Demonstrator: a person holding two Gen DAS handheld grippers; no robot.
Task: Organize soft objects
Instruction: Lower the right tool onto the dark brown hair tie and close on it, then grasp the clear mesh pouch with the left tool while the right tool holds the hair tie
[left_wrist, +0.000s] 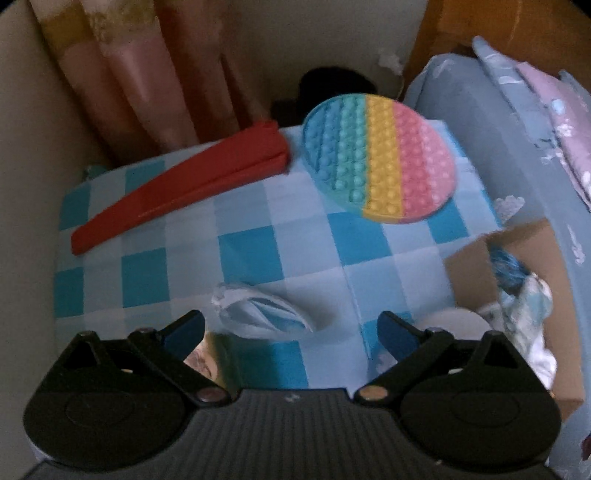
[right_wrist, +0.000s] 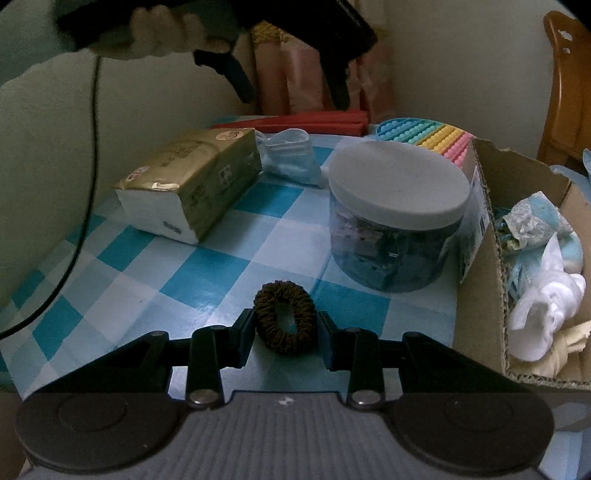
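No text, brand or number can be read anywhere. The gold tissue pack (right_wrist: 192, 181) at the left of the checked table carries printed characters and a round sticker at its far end, all too blurred to make out. The white label (right_wrist: 474, 206) on the near-left outer wall of the cardboard box (right_wrist: 480, 295) shows print too small to read.

right tool (right_wrist: 286, 338) | pinching brown hair tie (right_wrist: 286, 317) | above checked tablecloth (right_wrist: 207, 273)
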